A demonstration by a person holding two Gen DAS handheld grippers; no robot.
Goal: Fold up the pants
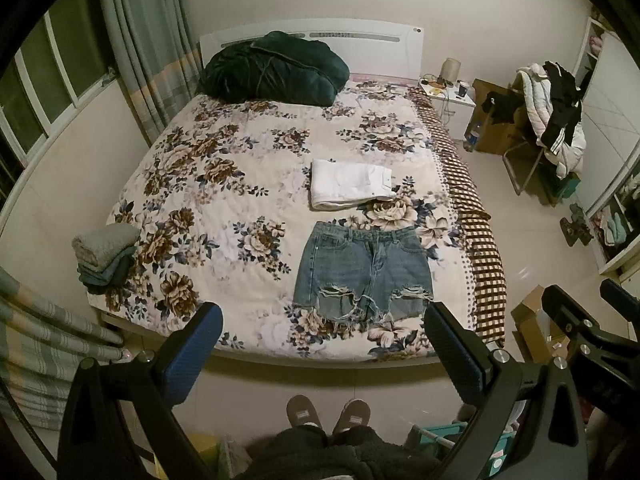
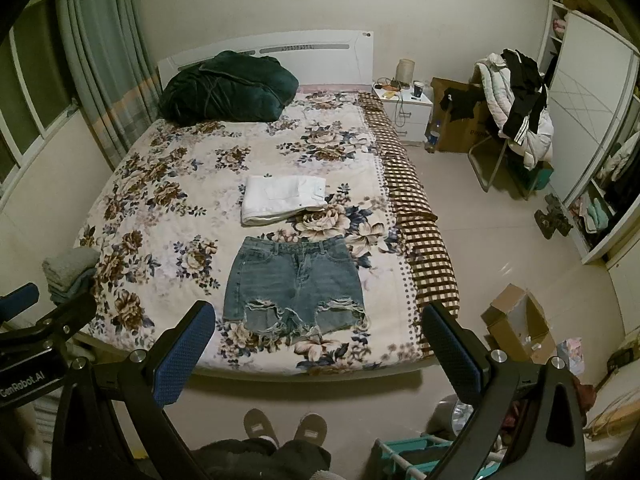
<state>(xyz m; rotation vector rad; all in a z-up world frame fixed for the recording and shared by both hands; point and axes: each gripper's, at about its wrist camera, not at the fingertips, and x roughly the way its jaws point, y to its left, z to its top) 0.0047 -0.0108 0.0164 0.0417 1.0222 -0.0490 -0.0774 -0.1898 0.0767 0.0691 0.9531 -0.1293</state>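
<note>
Where the bed (image 1: 248,168) ends, slippers (image 1: 328,416) half-hidden

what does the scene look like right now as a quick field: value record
shorts: denim shorts spread flat near the bed's foot edge, waistband away from the person, not yet folded
white pants: white pants already folded, lying beyond the shorts
stack: folded stack at the bed's left corner
blanket: green blanket at the headboard
left hand-held gripper: open, held off the bed
right hand-held gripper: open, held off the bed
</note>
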